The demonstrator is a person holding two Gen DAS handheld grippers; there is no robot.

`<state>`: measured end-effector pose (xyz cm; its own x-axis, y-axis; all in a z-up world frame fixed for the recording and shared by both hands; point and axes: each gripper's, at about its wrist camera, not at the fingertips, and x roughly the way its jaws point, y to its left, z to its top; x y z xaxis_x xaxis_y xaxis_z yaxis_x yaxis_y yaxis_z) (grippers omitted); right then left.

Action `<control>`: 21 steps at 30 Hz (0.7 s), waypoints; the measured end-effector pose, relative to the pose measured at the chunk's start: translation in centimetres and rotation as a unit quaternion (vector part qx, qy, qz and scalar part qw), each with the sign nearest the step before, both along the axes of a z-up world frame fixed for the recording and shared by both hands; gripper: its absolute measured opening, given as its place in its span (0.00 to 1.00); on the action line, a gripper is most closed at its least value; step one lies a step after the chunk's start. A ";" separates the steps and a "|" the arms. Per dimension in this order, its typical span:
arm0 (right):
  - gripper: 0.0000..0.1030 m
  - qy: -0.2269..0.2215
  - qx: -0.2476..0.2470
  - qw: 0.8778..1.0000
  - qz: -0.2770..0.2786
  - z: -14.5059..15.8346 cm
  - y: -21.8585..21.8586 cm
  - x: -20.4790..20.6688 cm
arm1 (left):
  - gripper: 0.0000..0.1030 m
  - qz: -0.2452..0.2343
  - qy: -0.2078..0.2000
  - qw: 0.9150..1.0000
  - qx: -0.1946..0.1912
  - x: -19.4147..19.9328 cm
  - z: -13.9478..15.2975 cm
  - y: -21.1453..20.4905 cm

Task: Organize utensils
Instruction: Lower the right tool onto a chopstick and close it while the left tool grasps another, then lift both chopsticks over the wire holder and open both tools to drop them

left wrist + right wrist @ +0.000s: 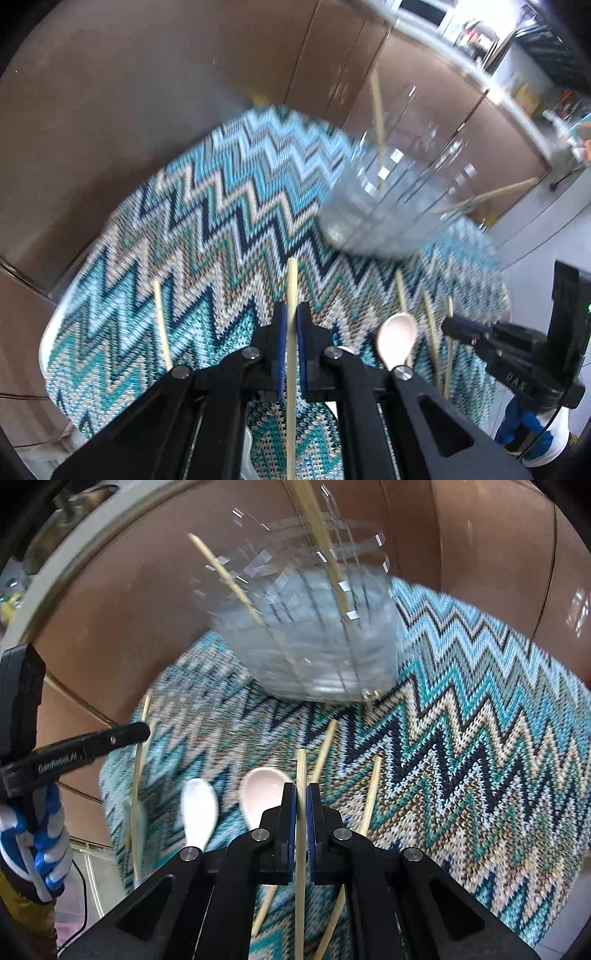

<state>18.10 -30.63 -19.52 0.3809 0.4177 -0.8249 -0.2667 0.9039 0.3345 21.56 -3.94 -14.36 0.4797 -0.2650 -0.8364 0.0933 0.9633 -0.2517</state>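
Our left gripper [291, 332] is closed on one chopstick [291, 280] that runs straight along its fingers, and our right gripper [301, 805] pinches another chopstick [301, 771] the same way. The glass holder [314, 635] stands ahead of both — already with two sticks inside — and, we judge, nearer the right hand.

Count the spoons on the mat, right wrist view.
2: a white spoon and a pink spoon beside it, both just left of the right gripper. More may be hidden under the gripper.
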 end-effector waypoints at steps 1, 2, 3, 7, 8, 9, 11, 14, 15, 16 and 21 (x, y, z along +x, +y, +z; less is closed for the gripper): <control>0.05 -0.009 0.002 1.000 0.001 0.6 -0.1 -0.6 | 0.05 0.001 -0.015 1.000 -0.007 -0.7 0.9 0.1; 0.05 -0.020 0.006 1.000 0.003 1.2 -0.2 -1.4 | 0.05 0.001 -0.026 1.000 -0.010 -1.2 1.6 0.4; 0.05 -0.029 0.008 1.000 0.005 1.9 -0.2 -2.0 | 0.05 0.002 -0.041 0.999 -0.014 -2.1 2.4 0.9; 0.05 -0.064 0.003 0.998 0.005 4.4 0.1 -4.4 | 0.05 0.003 -0.072 0.997 -0.023 -3.1 4.5 2.1; 0.05 -0.072 0.001 0.997 0.005 4.9 0.1 -4.9 | 0.05 0.004 -0.079 0.997 -0.024 -3.5 4.9 2.4; 0.05 -0.081 0.001 0.997 0.004 5.6 0.0 -5.5 | 0.05 0.005 -0.083 0.996 -0.025 -3.8 5.1 2.6; 0.05 -0.097 0.005 0.995 0.002 6.9 -0.2 -6.6 | 0.05 0.008 -0.090 0.995 -0.029 -4.4 5.7 2.8; 0.05 -0.119 0.007 0.993 0.000 8.5 0.1 -7.7 | 0.05 0.013 -0.101 0.994 -0.038 -5.1 6.7 3.2; 0.05 -0.127 0.009 0.992 0.000 9.2 0.1 -8.1 | 0.05 0.013 -0.104 0.994 -0.039 -5.4 6.9 3.3; 0.05 -0.133 0.009 0.991 0.000 9.5 0.4 -8.2 | 0.05 0.013 -0.109 0.993 -0.041 -5.6 7.3 3.3; 0.05 -0.167 0.014 0.986 0.006 12.2 1.4 -9.3 | 0.05 0.013 -0.133 0.990 -0.044 -6.6 9.2 3.4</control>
<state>8.77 -29.26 -7.31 0.6246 0.4441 -0.6424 -0.3767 0.8919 0.2504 14.94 -0.51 -5.19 0.6881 -0.3153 -0.6536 0.1431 0.9419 -0.3038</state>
